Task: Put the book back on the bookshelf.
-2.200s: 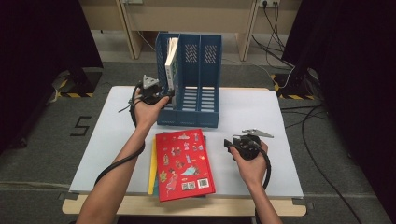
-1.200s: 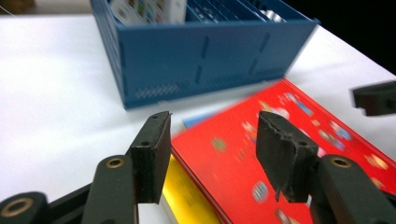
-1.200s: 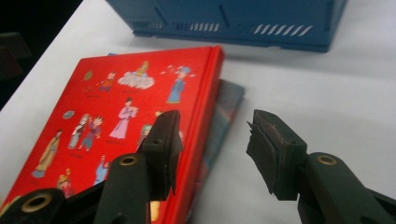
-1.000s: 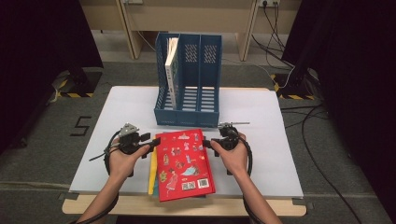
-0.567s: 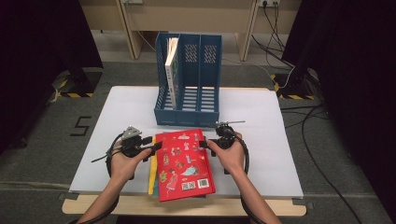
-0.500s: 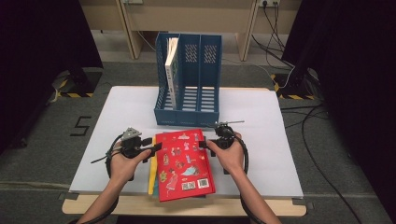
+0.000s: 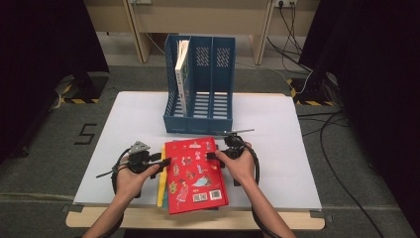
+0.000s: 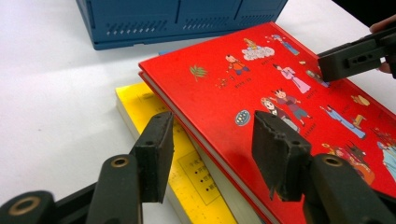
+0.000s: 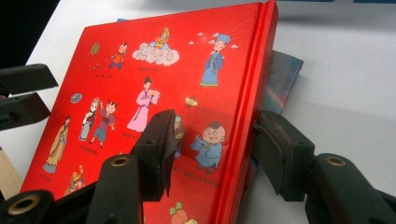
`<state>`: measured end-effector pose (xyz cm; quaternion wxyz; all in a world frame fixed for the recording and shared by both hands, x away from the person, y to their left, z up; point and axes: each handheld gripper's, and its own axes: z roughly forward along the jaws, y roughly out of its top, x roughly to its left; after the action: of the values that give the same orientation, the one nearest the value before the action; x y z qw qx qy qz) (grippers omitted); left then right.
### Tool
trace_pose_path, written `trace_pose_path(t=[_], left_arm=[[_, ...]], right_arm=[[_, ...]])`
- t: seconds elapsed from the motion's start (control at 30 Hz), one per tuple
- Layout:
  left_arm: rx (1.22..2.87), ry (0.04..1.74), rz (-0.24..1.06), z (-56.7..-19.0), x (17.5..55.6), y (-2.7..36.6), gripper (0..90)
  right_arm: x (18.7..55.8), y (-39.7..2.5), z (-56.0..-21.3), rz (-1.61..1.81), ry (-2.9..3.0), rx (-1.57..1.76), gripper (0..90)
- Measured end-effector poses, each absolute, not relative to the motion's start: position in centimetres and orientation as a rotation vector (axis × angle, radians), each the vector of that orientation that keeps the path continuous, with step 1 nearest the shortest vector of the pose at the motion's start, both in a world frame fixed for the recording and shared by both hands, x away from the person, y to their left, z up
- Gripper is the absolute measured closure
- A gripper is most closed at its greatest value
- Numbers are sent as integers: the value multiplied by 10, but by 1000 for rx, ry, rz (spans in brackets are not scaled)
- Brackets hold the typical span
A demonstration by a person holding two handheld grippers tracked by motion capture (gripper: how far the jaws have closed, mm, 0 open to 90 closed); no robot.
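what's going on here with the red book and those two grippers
A person holds a gripper in each hand at either long edge of a red book that lies on top of a small stack on the white table. The left gripper and right gripper are both open, each straddling its edge of the cover. A yellow book lies underneath. Behind stands a blue file rack with one book upright in its left slot.
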<state>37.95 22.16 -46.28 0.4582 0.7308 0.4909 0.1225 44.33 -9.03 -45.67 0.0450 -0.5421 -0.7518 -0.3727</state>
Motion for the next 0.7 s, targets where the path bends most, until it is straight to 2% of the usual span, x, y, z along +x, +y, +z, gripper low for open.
trace_pose_path(t=[0.33, 0.7], left_arm=[[1817, 1202, 276, -465, 382, 215, 565], [1844, 1181, 290, -464, 387, 207, 566]], right_arm=[[441, -91, -456, -1124, -2298, -1652, 482], [440, -97, -453, -1112, -2292, -1665, 481]])
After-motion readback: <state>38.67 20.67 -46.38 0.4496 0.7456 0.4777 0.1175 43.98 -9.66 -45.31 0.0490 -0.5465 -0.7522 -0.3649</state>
